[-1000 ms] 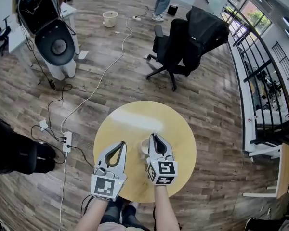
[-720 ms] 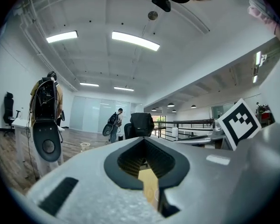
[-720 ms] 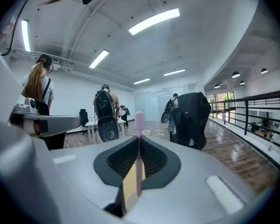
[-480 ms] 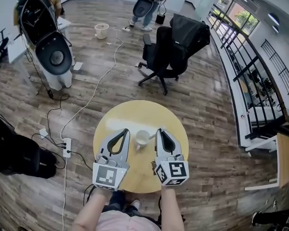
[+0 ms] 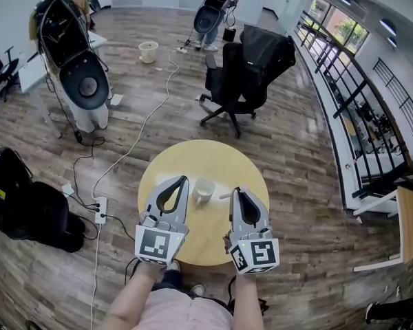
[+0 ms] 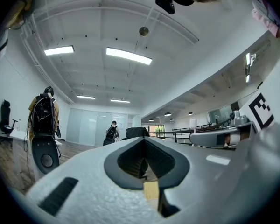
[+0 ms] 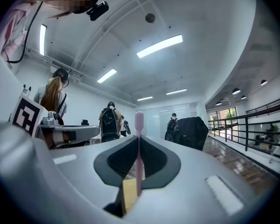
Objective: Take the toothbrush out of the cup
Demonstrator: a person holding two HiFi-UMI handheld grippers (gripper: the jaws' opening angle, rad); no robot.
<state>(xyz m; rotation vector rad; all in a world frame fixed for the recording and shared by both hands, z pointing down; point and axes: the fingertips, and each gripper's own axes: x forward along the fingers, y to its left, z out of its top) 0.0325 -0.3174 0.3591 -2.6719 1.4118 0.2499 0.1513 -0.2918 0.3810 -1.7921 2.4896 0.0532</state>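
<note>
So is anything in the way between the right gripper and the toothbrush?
Nothing visible. The right gripper is shut on the pink toothbrush, which sticks up between its jaws. The cup stands on the round table, to that gripper's left.

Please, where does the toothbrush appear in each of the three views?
Head view: the toothbrush is a pale stick at the tip of the right gripper, right of the cup.
Left gripper view: it cannot be made out with certainty.
Right gripper view: pink and upright in the centre, between the shut jaws.
Shared landmark: the black office chair.
</note>
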